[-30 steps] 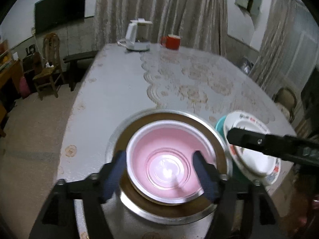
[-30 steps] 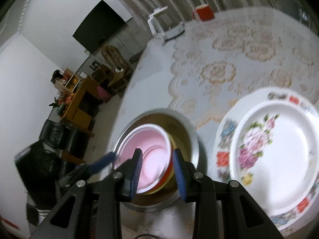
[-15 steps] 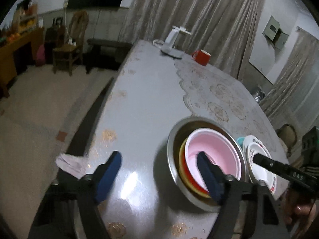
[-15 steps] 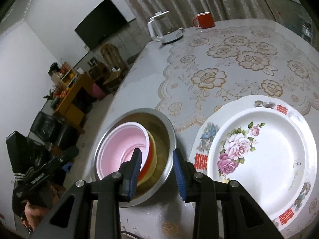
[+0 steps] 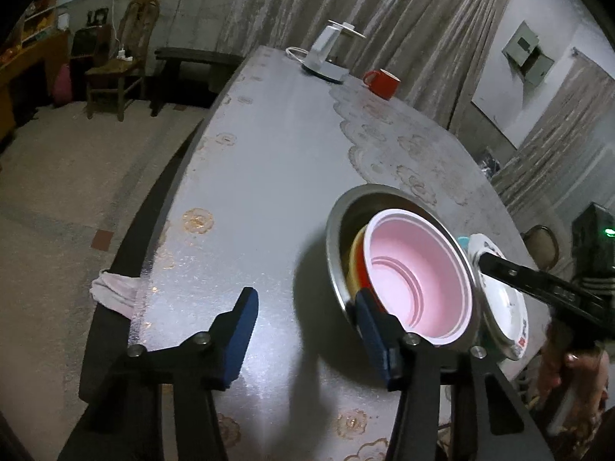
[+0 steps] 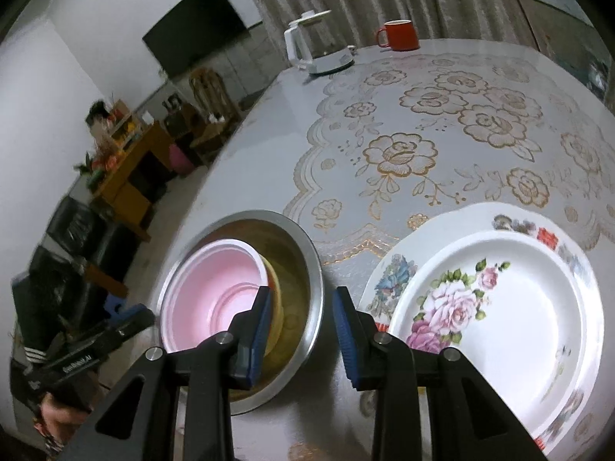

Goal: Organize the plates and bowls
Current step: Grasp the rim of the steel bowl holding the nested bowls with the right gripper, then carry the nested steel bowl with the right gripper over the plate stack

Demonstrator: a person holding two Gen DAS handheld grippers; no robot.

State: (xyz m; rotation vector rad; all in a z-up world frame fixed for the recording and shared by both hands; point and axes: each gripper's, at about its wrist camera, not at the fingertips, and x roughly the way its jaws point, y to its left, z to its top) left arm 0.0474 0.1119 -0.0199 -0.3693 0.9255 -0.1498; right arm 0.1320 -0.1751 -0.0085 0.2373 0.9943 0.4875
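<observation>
A pink bowl (image 5: 419, 288) sits nested in a red and a yellow bowl inside a steel basin (image 5: 348, 223) on the table. It also shows in the right wrist view (image 6: 215, 288), inside the basin (image 6: 307, 269). A floral plate (image 6: 496, 315) lies right of the basin, stacked on another plate; its edge shows in the left wrist view (image 5: 503, 315). My left gripper (image 5: 303, 322) is open and empty, left of the basin. My right gripper (image 6: 301, 330) is open and empty, its fingers either side of the basin's near rim.
A white kettle (image 6: 307, 44) and a red mug (image 6: 399, 34) stand at the far end of the table. A lace floral cloth (image 6: 442, 134) covers part of the table. The table's left edge (image 5: 169, 199) drops to the floor, with a rag (image 5: 115, 292) hanging there.
My left gripper has pulled back from around the pink bowl and swung left, leaving the bowl in the basin. My right gripper stays near the basin's rim.
</observation>
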